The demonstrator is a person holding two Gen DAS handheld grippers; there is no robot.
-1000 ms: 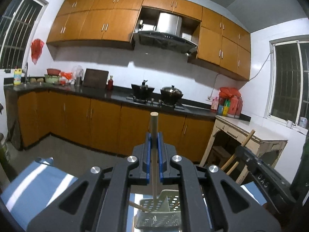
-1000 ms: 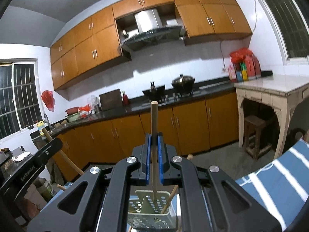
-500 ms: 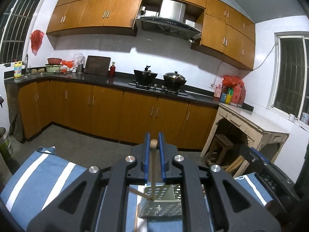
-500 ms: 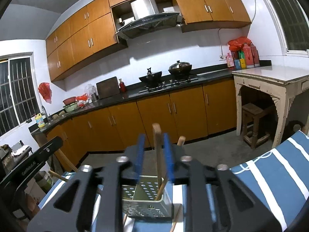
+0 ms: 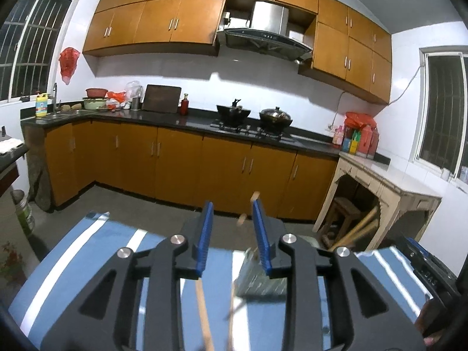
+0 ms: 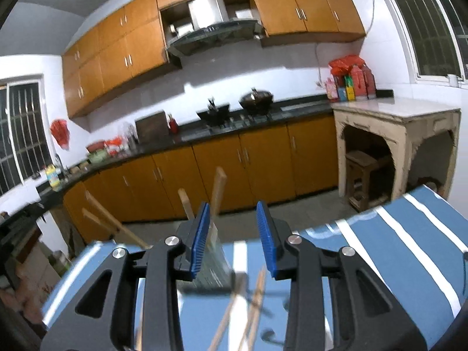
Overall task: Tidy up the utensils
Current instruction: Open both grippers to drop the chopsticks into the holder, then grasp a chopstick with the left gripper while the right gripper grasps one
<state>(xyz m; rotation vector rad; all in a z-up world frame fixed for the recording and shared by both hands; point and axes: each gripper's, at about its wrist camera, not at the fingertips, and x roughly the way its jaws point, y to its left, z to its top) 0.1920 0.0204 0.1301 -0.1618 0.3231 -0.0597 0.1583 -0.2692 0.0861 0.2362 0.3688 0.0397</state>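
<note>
A perforated metal utensil holder (image 5: 254, 276) stands on a blue, white-striped tablecloth (image 5: 87, 251), partly behind my left gripper's right finger. Two chopsticks (image 5: 255, 197) stand upright in it. My left gripper (image 5: 233, 232) hangs just left of the holder; its jaws are opening and nothing is between them. In the right wrist view the holder (image 6: 218, 266) sits behind my left finger with chopsticks (image 6: 218, 187) sticking up out of it. My right gripper (image 6: 233, 235) is open and empty. Loose chopsticks lie on the cloth below each gripper (image 5: 204, 316) (image 6: 254, 298).
The table edge falls to a grey floor before orange base cabinets (image 5: 175, 163). A pale stone side table (image 5: 389, 184) with a stool under it stands at the right. The other tool's black body (image 5: 427, 275) shows at the right edge of the left wrist view.
Both grippers were shut on upright chopsticks above the holder. They have opened, the chopsticks now stand in the holder, and each gripper has slid sideways off it, left one leftward, right one rightward.
</note>
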